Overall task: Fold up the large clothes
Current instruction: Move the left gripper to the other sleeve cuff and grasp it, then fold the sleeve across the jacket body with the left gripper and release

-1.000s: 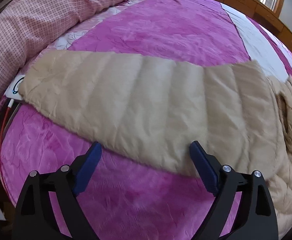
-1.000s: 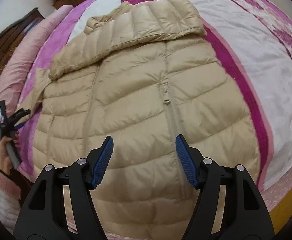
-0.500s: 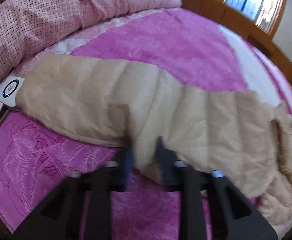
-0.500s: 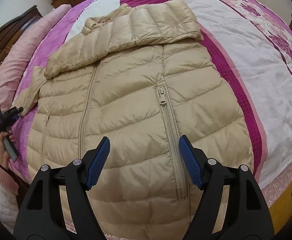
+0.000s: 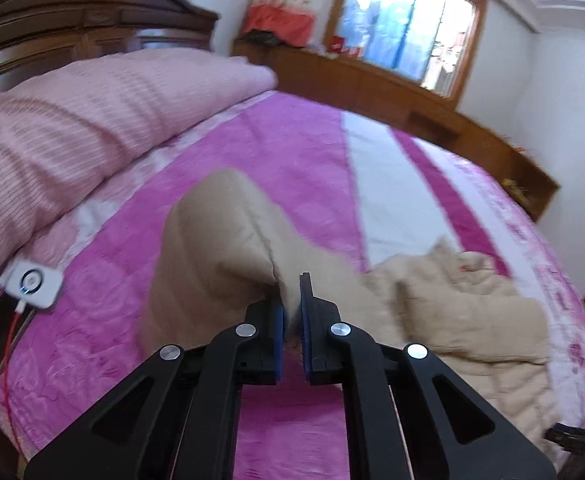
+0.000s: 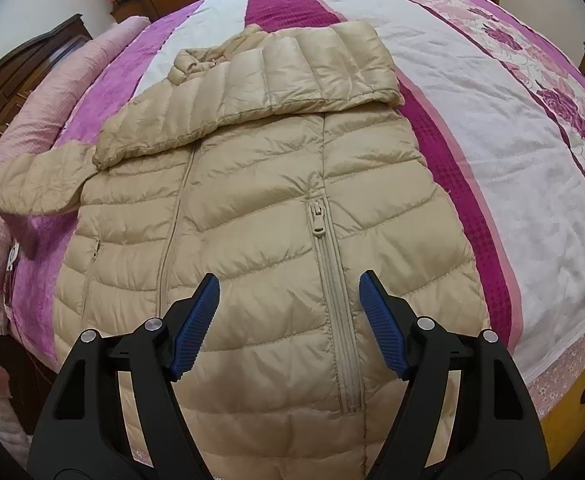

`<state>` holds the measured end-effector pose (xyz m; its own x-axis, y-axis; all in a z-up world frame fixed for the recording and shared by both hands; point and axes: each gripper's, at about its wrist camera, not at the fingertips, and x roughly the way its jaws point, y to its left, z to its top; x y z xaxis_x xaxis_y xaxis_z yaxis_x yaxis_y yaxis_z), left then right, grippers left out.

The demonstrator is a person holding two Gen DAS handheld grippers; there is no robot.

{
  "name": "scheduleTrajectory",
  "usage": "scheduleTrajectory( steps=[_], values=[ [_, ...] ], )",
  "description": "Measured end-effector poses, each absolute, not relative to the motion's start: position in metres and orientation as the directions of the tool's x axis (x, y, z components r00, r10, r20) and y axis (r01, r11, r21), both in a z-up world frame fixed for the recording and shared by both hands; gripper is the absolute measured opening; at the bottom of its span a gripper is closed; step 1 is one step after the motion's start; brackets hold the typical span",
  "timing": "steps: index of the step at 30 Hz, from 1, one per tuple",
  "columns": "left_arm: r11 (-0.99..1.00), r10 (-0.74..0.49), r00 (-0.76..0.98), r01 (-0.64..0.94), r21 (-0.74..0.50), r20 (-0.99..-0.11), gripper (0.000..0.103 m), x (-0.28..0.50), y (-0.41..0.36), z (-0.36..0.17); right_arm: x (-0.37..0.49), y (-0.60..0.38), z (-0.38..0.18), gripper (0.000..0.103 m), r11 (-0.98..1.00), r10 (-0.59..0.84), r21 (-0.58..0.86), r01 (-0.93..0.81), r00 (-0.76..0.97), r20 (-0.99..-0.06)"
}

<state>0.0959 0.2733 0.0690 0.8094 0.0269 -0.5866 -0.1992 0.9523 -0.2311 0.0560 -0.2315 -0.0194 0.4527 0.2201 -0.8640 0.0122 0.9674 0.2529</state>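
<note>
Since the earlier frame, the left hand-held gripper (image 5: 291, 320) has closed its two blue pads on the sleeve (image 5: 220, 248) of the one beige down jacket (image 6: 252, 216) and lifted it off the bed (image 5: 284, 152); the sleeve, previously flat, now stands bunched above the pink cover. The right hand-held gripper (image 6: 288, 320) has shifted little: its two blue pads are spread wide, hold nothing, and hover over the lower front of the jacket beside the central zipper (image 6: 334, 280).

The jacket lies front-up on the bed, its hem nearest the right wrist camera and its collar (image 6: 200, 60) farthest. One sleeve is folded across the chest (image 6: 260, 80); the other is the one gripped at the left edge. Two smaller zippers show on the front, one long (image 6: 174, 216) and one short at a pocket (image 6: 94, 256).

One rolled pink quilt (image 5: 76, 120) lies along the head of the bed. One white device (image 5: 32, 284) with a round ring rests near it, a red cable (image 5: 12, 332) attached.
</note>
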Motion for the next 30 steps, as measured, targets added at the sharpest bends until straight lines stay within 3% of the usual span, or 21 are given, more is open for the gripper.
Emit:
scheduleTrajectory(
  steps=[17, 24, 30],
  values=[
    [0.943, -0.231, 0.831, 0.062, -0.328, -0.506, 0.008, 0.11, 0.148, 0.109, 0.05, -0.263, -0.011, 0.077, 0.954, 0.222, 0.293, 0.065, 0.505, -0.834],
    [0.939, -0.311, 0.772, 0.16, -0.305, -0.554, 0.008, 0.133, 0.074, 0.075, 0.045, -0.276, -0.012, 0.077, 0.954, 0.2, 0.286, 0.094, 0.51, -0.836],
    [0.94, -0.332, 0.686, 0.189, -0.282, -0.647, 0.008, 0.155, 0.028, 0.024, 0.042, -0.289, -0.007, 0.077, 0.954, 0.179, 0.278, 0.114, 0.526, -0.832]
  ],
)
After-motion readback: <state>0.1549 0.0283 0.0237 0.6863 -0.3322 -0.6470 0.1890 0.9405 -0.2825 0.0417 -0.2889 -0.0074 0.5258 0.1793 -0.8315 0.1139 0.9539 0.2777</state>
